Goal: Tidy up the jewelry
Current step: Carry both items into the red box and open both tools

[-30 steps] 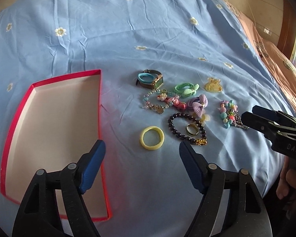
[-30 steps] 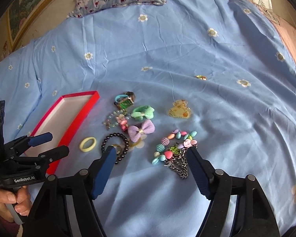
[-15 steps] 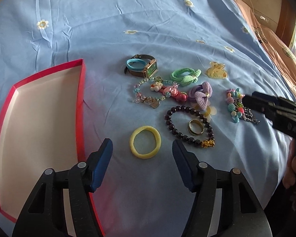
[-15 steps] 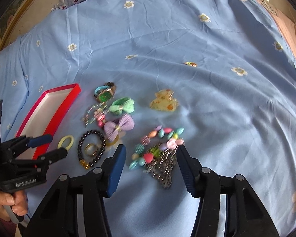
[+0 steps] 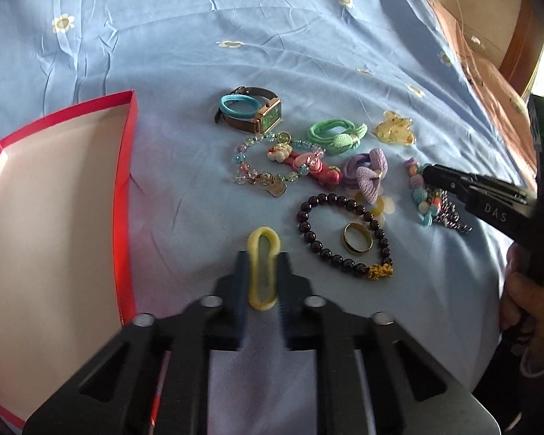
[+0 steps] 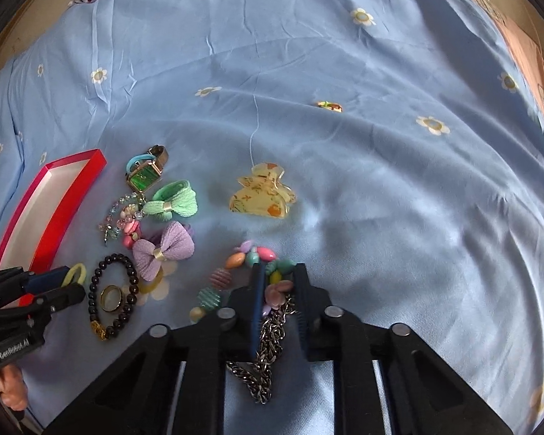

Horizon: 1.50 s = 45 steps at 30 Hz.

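My left gripper (image 5: 263, 257) is shut on the yellow hair tie (image 5: 263, 268), squeezing it into a narrow oval on the blue sheet; it also shows in the right wrist view (image 6: 75, 274). My right gripper (image 6: 277, 270) is shut on the colourful bead-and-chain necklace (image 6: 272, 311), which also shows in the left wrist view (image 5: 426, 195). The red box with a white inside (image 5: 54, 195) lies open to the left. Between the grippers lie a dark bead bracelet (image 5: 344, 239) around a gold ring (image 5: 358, 238), a purple bow (image 5: 370, 177), a crystal bracelet (image 5: 268, 166) and a watch (image 5: 257, 116).
A green bow tie (image 5: 339, 134), a yellow rabbit claw clip (image 6: 261, 195) and a small clip (image 6: 329, 106) farther back lie on the blue flowered sheet (image 6: 380, 181). A pink blanket (image 5: 489, 72) borders the right side. A hand (image 5: 526, 304) holds the right tool.
Both grippers moved forward and down and closed: the left on the yellow hair tie, the right on the bead-and-chain necklace. Both were open half a second ago.
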Tool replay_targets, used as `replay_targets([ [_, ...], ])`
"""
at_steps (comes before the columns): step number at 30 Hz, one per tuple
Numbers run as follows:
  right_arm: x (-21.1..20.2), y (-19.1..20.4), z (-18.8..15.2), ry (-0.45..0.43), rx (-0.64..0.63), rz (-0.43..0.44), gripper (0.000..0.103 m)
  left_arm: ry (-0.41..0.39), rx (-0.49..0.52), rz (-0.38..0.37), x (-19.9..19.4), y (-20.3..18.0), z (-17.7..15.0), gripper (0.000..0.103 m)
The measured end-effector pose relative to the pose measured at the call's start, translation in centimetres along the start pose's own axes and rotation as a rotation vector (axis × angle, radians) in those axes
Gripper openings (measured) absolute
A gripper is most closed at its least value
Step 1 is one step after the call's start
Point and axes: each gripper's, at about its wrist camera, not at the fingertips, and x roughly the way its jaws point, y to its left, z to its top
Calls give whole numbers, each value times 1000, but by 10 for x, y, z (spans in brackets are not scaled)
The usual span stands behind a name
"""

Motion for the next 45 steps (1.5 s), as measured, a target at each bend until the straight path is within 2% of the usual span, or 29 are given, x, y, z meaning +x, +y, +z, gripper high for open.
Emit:
replay_targets([
  [1, -2, 0, 0, -5, 3, 7, 8, -3, -10, -12, -1, 2, 0, 6],
  [2, -4, 1, 0, -12, 7, 15, 7, -7, -15, -18, -3, 2, -1, 6],
  [10, -34, 16, 9, -84, 2, 94, 7, -74, -36, -33, -32, 8, -4, 5],
  [20, -55, 67, 27, -128, -63, 214, 7, -143, -74, -16, -71, 31, -7, 5],
  [36, -43, 178, 45, -104, -187, 419, 7, -166, -209, 99, -95, 115, -26, 5],
  [45, -14, 239, 60, -74, -231, 506, 7, -140, -282, 144, -84, 167, -20, 5],
])
